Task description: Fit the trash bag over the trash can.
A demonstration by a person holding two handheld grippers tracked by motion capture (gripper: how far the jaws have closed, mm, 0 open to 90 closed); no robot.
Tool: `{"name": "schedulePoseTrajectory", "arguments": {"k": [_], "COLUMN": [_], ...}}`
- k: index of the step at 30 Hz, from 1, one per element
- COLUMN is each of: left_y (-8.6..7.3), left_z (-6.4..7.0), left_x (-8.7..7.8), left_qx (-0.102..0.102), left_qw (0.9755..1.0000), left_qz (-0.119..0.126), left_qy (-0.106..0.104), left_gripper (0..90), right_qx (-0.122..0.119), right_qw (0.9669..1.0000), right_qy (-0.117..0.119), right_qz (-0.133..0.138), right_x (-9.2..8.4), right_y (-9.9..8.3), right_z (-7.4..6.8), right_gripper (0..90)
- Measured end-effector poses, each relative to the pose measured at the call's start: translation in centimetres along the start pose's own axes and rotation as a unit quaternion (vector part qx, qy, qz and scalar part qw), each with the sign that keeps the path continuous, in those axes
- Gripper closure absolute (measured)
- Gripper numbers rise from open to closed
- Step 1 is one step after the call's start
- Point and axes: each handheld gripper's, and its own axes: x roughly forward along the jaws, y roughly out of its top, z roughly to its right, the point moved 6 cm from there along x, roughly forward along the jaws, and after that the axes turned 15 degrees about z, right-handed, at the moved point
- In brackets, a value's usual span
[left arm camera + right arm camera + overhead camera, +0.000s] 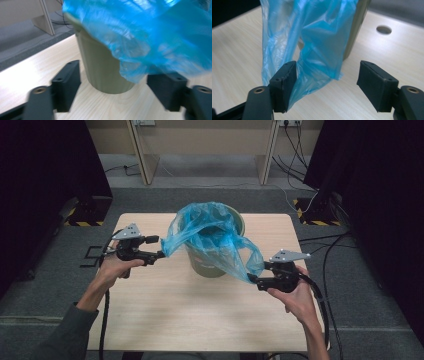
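The bag (212,237) drapes over the bin (220,265), pulled left and right to widen its mouth. Both jaws are parted: left gripper (159,254), right gripper (253,279).

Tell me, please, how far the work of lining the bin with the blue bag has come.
Done: the blue bag sits inside the green bin on the table. In hand: both grippers, left and right, are at the bag's edges with fingers apart. Left: most of the rim is uncovered, so the bag must be folded over it.
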Motion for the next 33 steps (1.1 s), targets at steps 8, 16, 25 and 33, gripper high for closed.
{"name": "schedulePoseTrajectory", "arguments": {"k": [8,16,25,33], "left_y": [2.5,4.6,3.8,3.9], "left_z": [2.9,2.9,2.2,0.9], "left_x": [-1.4,2.2,6.2,7.4], "left_qx": [0.028,0.025,0.039,0.070], "left_qw": [0.9988,0.9994,0.9991,0.9972], "left_qz": [0.031,0.025,-0.010,-0.025], "left_qy": [-0.025,-0.004,-0.012,-0.007], "left_gripper": [17.1,17.8,43.4,78.6], "right_qx": [-0.010,-0.013,-0.020,-0.047], "right_qw": [0.9986,0.9955,0.9984,0.9988], "right_qy": [0.015,-0.002,-0.001,-0.008], "right_qz": [0.050,0.094,0.053,-0.013], "right_x": [-2.8,-2.8,1.6,5.9], "right_y": [3.1,8.0,10.4,8.0], "right_z": [-1.4,-0.7,0.0,1.3], "right_gripper": [25.4,26.0,30.5,59.0]}}
